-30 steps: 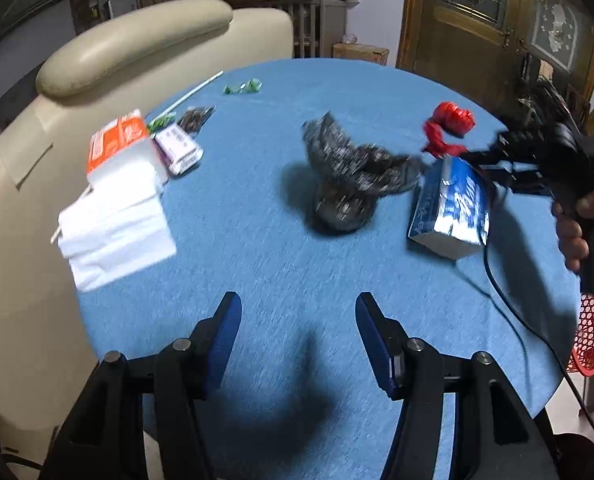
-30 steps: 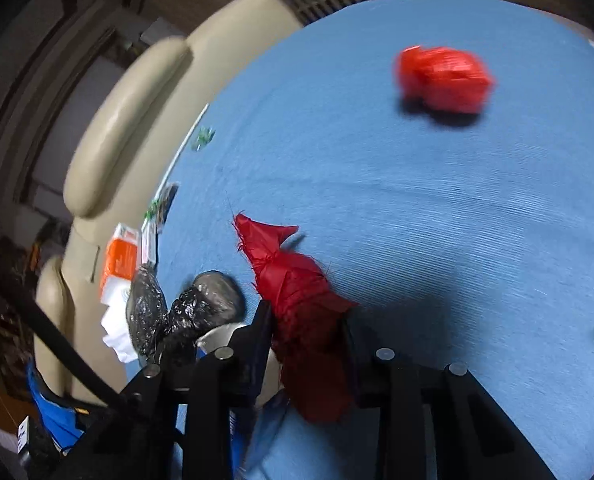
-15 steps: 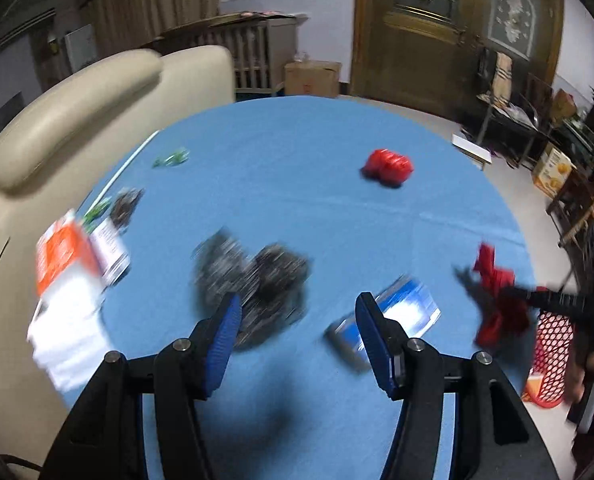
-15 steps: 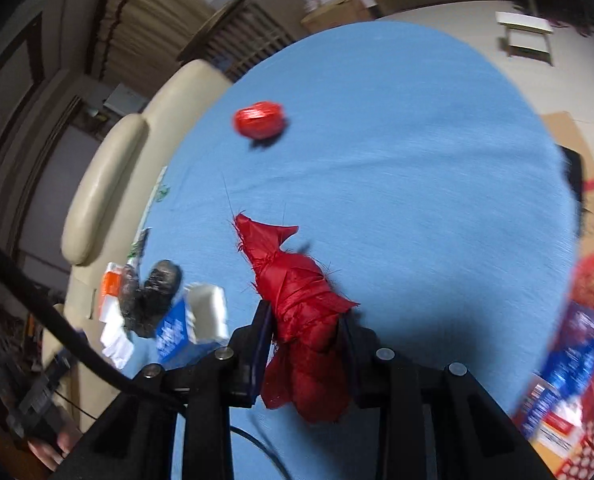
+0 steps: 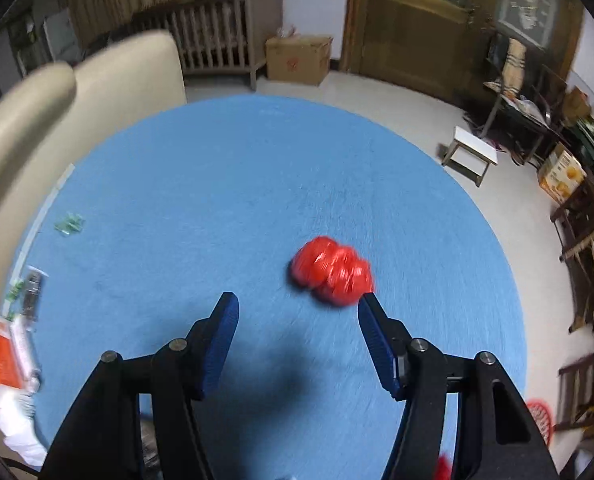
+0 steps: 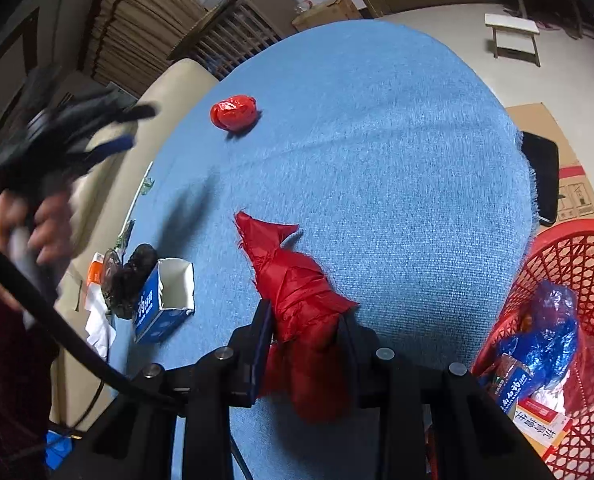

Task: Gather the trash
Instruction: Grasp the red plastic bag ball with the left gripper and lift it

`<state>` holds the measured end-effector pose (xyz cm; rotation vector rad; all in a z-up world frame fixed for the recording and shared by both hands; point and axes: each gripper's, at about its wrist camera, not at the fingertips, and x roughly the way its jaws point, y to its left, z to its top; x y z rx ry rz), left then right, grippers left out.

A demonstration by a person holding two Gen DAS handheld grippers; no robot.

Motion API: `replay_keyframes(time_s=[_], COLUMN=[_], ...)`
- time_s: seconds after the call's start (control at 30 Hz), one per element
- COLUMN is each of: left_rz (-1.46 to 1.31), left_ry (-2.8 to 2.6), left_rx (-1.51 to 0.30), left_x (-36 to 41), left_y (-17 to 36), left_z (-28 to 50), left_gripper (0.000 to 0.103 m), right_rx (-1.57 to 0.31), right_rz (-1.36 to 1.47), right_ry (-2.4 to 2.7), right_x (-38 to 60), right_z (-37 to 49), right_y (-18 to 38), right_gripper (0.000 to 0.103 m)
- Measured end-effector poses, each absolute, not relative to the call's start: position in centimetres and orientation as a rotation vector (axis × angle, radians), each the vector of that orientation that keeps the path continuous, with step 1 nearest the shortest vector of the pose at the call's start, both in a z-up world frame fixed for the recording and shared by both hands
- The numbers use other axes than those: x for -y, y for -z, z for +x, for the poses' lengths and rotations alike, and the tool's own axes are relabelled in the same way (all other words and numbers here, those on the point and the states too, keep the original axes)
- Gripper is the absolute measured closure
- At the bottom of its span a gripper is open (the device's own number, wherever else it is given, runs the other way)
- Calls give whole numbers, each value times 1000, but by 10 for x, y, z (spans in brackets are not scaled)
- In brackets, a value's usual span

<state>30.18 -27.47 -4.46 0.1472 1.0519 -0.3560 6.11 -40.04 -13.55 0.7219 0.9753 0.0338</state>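
- Over the round blue-clothed table [image 5: 217, 184], the left gripper [image 5: 297, 312] was opening, empty, near a blurred, apparently crumpled red plastic wad [image 5: 331, 275].
- The right gripper [image 6: 305, 328] clamped a red fabric piece [image 6: 293, 280] beside the red mesh basket [image 6: 569, 264].

Crumpled wrapper ball [image 5: 332, 276] lying on round table [image 5: 225, 168], carton [image 6: 165, 300] sitting near table's left edge, basket [image 6: 569, 280] standing beside table's right edge.

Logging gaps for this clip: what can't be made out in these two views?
- Left wrist view: red ball motion-blurred; wrappers cut by the left edge.
- Right wrist view: left gripper blurred; basket cut by the right edge; red bag base hidden between the jaws.
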Motion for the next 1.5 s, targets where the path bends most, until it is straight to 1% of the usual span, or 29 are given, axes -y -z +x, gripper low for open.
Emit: replay_keyframes(time_s=[0.1, 0.27, 0.43, 0.5, 0.63, 0.77, 0.87, 1.07, 1.2, 1.3, 1.5], left_rz=[89, 10, -33, -22, 1, 44, 93, 202, 329, 382, 413], left_ry=[322, 288, 283, 279, 304, 322, 340, 400, 426, 447, 483], left_rx=[-1123, -1216, -1255, -1236, -1210, -1167, -1124, -965, -778, -675, -568], left_x=[292, 303, 307, 307, 305, 297, 293, 270, 256, 248, 229], left_y=[63, 93, 109, 110, 105, 89, 69, 9, -30, -45, -66], left_z=[329, 353, 359, 356, 343, 320, 294, 210, 132, 89, 28], left_gripper=[40, 40, 40, 47, 54, 56, 56, 56, 56, 56, 56], right_rx=[-971, -964, -959, -961, -962, -954, -942, -881, -842, -812, -758], right_rz=[734, 733, 726, 725, 733, 742, 735, 713, 707, 711, 689], right_ry=[-53, -78, -90, -91, -86, -75, -70, -39, -5, 10, 38], right_x=[406, 410, 412, 413, 413, 412, 410, 409, 407, 405, 397], right_z=[57, 55, 53, 52, 52, 48, 41, 11, -14, -32, -67], right_y=[137, 139, 140, 139, 139, 135, 128, 104, 90, 78, 53], right_gripper=[70, 70, 70, 70, 70, 70, 70, 70, 70, 69, 69])
